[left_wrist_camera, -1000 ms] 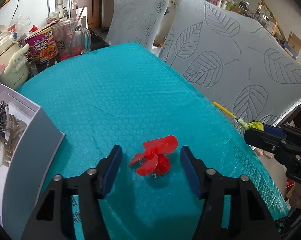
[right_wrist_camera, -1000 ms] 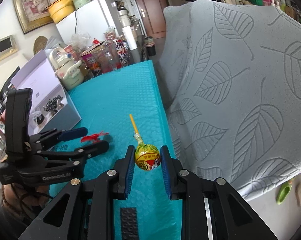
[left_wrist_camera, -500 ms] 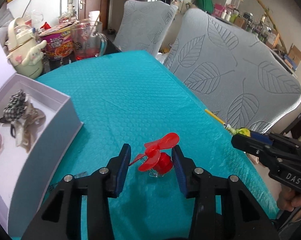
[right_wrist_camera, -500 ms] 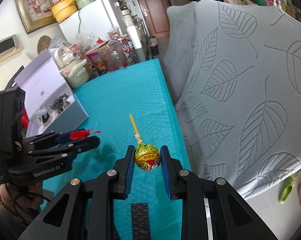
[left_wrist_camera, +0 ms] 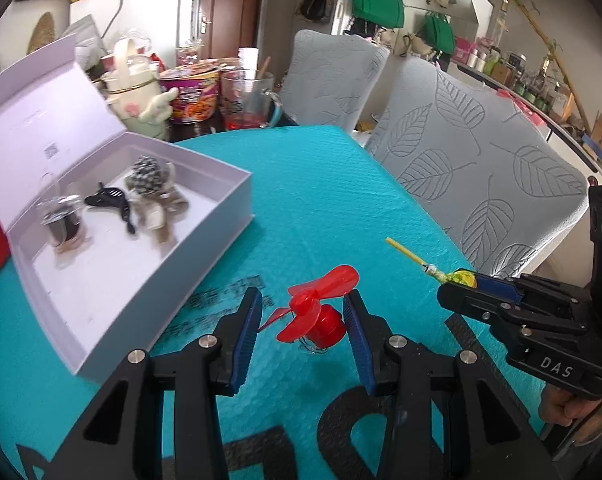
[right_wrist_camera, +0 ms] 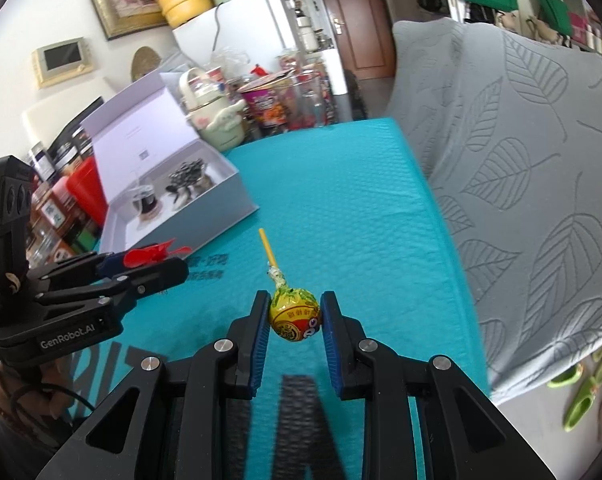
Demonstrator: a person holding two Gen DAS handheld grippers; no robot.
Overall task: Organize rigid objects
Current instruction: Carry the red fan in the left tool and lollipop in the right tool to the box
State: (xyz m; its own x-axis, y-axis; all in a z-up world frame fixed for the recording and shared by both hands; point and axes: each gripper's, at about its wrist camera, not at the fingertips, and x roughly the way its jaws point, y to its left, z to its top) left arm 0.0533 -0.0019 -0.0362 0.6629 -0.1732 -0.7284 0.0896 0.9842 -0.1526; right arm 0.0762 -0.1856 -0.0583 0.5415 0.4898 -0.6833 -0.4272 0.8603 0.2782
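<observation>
My left gripper (left_wrist_camera: 303, 312) is shut on a small red toy fan (left_wrist_camera: 315, 314) and holds it above the teal mat (left_wrist_camera: 325, 200). My right gripper (right_wrist_camera: 295, 314) is shut on a yellow-wrapped lollipop (right_wrist_camera: 294, 314) with its yellow stick pointing forward. The lollipop also shows in the left wrist view (left_wrist_camera: 459, 278), and the fan in the right wrist view (right_wrist_camera: 155, 256). An open white box (left_wrist_camera: 149, 240) lies to the left, holding a small glass cup (left_wrist_camera: 63, 224), a black hair clip (left_wrist_camera: 111, 202) and a checked bow clip (left_wrist_camera: 151, 178).
Two grey leaf-pattern chairs (left_wrist_camera: 477, 176) stand along the table's right edge. At the far end sit a cream toy kettle (left_wrist_camera: 135, 92), an instant-noodle cup (left_wrist_camera: 193, 94) and a glass mug (left_wrist_camera: 249, 100). A red container (right_wrist_camera: 83, 190) stands left of the box.
My left gripper closed on the red fan and lifted it, moving back and left so the white box came into fuller view. My right gripper kept hold of the lollipop and rose slightly.
</observation>
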